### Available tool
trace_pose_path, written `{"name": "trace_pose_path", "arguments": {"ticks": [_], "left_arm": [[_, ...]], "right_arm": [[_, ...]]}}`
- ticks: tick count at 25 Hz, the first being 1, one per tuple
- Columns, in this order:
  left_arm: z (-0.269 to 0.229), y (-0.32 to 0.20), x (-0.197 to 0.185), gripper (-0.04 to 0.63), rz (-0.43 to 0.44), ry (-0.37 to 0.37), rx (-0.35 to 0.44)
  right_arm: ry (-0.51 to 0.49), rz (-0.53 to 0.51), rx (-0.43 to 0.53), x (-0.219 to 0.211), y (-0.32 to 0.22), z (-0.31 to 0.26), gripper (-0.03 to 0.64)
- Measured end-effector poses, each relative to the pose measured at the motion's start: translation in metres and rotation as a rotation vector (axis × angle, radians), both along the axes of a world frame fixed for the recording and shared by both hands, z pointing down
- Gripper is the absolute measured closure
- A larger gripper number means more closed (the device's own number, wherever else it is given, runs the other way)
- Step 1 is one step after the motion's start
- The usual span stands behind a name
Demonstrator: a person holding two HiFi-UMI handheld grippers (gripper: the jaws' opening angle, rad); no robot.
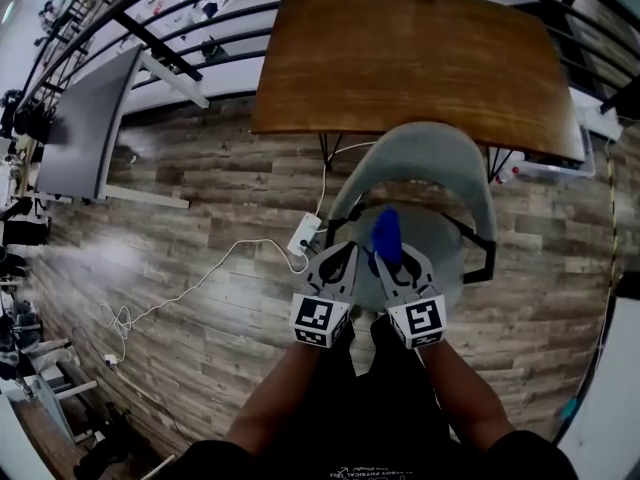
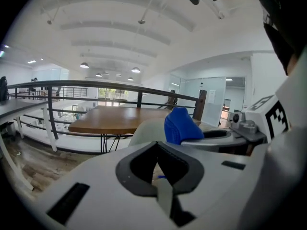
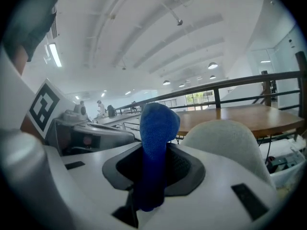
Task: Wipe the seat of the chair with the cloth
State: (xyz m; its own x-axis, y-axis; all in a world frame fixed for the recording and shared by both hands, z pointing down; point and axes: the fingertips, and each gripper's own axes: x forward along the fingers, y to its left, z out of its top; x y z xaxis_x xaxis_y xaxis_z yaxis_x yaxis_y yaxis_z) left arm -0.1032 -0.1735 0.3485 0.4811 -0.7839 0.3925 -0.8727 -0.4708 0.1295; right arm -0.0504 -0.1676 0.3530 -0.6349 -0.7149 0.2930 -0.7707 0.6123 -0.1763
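Observation:
A grey shell chair [image 1: 424, 164] stands below me, its backrest toward the wooden table, and part of its seat [image 1: 448, 258] shows. Both grippers hover side by side over the seat's near edge. My right gripper [image 1: 392, 256] is shut on a blue cloth [image 1: 386, 232], which sticks up beyond its jaws. In the right gripper view the cloth [image 3: 156, 128] stands bunched between the jaws, with the chair's backrest [image 3: 225, 140] behind. My left gripper [image 1: 343, 255] is shut with nothing in it. The left gripper view shows its jaws meeting, and the cloth [image 2: 181, 125] just to the right.
The wooden table [image 1: 410, 58] stands right behind the chair, against a black railing [image 1: 190, 13]. A white power strip [image 1: 304, 235] with a trailing cable lies on the plank floor left of the chair. A grey panel [image 1: 85, 128] sits far left, a clear box [image 1: 555, 168] right.

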Motion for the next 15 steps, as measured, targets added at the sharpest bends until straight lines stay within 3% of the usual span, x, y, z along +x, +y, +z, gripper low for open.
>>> {"name": "trace_pose_path", "arguments": {"ticks": [8, 15], "left_arm": [[0.067, -0.015, -0.012, 0.589, 0.018, 0.043, -0.091], [0.137, -0.026, -0.010, 0.589, 0.035, 0.016, -0.119]], "right_arm": [[0.012, 0.079, -0.099, -0.003, -0.021, 0.066, 0.508], [0.047, 0.095, -0.178, -0.002, -0.033, 0.137, 0.508]]}}
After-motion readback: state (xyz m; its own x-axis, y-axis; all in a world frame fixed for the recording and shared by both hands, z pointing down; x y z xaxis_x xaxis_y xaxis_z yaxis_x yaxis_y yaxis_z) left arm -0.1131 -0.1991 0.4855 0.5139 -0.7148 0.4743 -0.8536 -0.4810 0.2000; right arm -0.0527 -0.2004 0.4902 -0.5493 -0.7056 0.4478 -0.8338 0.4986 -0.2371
